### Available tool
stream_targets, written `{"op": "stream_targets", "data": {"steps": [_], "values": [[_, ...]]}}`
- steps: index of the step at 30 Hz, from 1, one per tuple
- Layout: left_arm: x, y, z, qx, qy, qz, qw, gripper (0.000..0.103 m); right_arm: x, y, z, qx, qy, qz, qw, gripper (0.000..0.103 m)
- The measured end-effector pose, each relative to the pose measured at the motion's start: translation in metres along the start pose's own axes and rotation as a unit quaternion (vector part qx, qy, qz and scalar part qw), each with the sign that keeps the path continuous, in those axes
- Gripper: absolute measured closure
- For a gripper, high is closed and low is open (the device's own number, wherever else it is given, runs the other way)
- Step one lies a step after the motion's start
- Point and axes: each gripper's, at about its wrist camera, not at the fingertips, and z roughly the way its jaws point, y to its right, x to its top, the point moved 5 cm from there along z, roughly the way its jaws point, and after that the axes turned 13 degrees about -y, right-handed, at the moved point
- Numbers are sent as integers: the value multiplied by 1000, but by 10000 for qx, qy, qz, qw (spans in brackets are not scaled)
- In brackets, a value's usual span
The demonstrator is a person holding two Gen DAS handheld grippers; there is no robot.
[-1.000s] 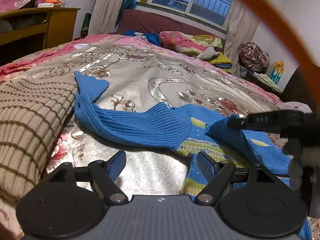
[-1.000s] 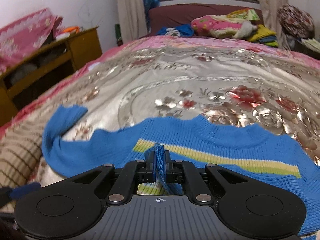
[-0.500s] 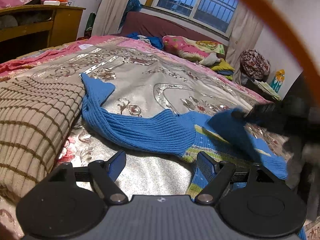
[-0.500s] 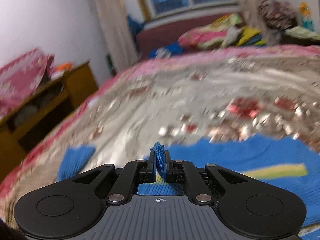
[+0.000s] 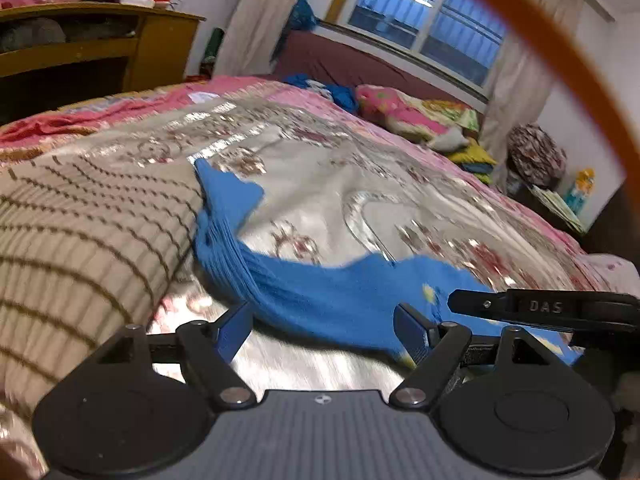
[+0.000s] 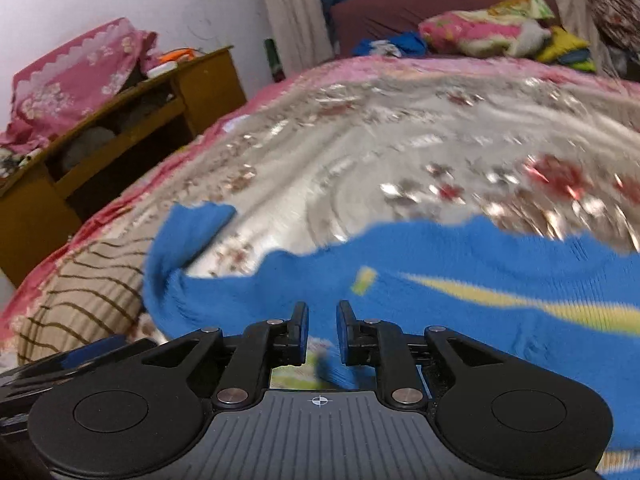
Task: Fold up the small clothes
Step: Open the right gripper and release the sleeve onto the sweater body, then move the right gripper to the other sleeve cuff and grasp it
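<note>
We hold our left gripper spread wide just over the blue sweater; our right gripper hovers beside it, fingers slightly parted, nothing between them

"DAS" stands on the right gripper; nothing else is legible.

A shiny floral bedspread with a pink border covers the bed, and a tan blanket with brown wavy stripes lies bunched at its near left. A wooden cabinet stands against the left wall, pink flowered cloth heaped on top. At the far end, a barred window between pale curtains, with a pink pillow and loose clothes below it
</note>
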Motion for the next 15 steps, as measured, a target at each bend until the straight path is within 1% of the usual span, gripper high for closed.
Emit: {"op": "stream_targets", "data": {"steps": [5,7,10,15], "values": [[11,-7,20,206,-38,-38,9998,20,25,-33,18,176,-188,-358,9990,85],[11,-11,26,198,-90,-97,9997,21,36,-45,25,188,-213,-537,9982,85],[13,-14,31,219,-81,-50,9997,21,55,-68,39,254,-333,-860,9954,80],[16,-21,36,187,-140,-123,9996,21,86,-111,64,335,-568,-1374,9883,79]]}}
